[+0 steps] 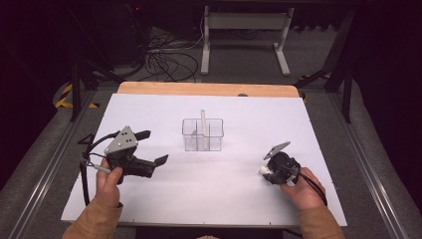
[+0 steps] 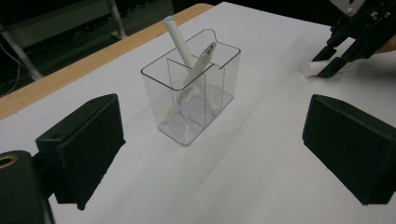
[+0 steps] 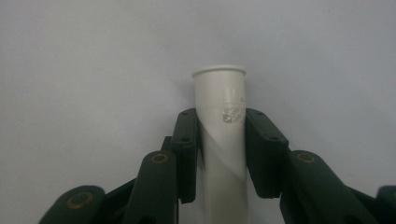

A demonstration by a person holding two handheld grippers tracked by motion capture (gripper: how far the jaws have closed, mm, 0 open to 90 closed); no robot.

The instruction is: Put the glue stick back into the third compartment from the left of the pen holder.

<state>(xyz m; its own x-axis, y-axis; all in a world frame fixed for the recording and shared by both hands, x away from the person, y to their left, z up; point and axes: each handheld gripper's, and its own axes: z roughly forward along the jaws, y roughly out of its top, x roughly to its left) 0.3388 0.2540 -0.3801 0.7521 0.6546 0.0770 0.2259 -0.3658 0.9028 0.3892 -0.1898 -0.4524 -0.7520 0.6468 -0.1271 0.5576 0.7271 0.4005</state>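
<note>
Your right gripper (image 3: 220, 154) has its jaws clamped on one white tube (image 3: 220, 116), which pokes out past their tips low over the table (image 1: 164, 194), likely for carrying to the bin (image 2: 191, 93). Your left gripper (image 2: 210, 144) waits empty, jaws wide apart, with the bin ahead between them. The bin holds two items: a second white tube and a silvery pen.

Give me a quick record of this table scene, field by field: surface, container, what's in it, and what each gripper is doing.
surface: white table top
container: clear divided bin, upright, mid-table
contents: white tube leaning, plus a clear plastic utensil
left gripper: open, holding nothing, aimed at the bin
right gripper: shut on a second white tube, low over the table
hands: left hand, right hand
</note>
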